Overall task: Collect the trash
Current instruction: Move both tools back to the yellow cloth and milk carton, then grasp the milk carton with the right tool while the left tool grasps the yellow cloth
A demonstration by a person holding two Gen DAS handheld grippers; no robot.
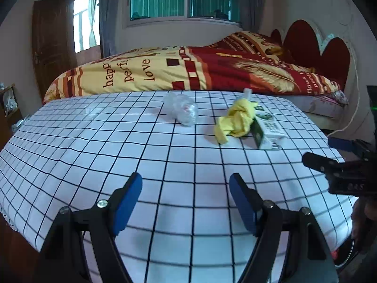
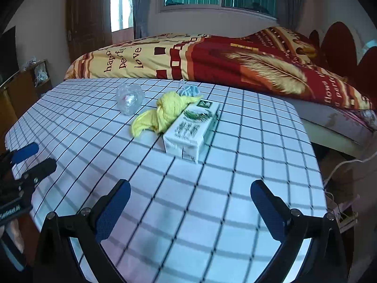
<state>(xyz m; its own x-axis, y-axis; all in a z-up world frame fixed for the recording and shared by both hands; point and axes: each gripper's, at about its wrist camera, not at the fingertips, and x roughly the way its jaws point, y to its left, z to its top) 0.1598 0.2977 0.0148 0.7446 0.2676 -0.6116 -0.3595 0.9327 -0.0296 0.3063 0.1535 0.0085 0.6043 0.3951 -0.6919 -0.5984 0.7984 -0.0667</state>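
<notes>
Left tongs (image 1: 186, 200): jaws apart, nothing between them, only bare checked cloth (image 1: 117, 146) below. Right tongs (image 2: 190, 202): jaws likewise wide apart and empty.

Trash lies in a loose cluster toward the far edge of the table:
- clear wrap (image 1: 181, 109), crumpled, far centre, alone.
- yellow rag (image 1: 235, 120), to the right of the wrap, touching the carton.
- carton (image 2: 192, 129), lying flat, right of the rag and nearest the right tongs.
- a small clear-and-white scrap (image 2: 188, 90) behind the rag (too blurred to identify).

No bin shows in either view.

Risks, as judged:
- The wrap is light and springy; pads closing off-centre could flick it away or toward the far edge and the bed (image 1: 188, 70).
- The rag overlaps the carton, so a grab at either may drag the other along.
- The carton is broad as it lies; a grip across the wide face may slip. The narrow side looks safer.
- The two tongs are close side by side; both reaching for the rag-carton pile could clash.

Pose: both tongs tilt downward over the near half of the table, well short of the trash, left beside right.
</notes>
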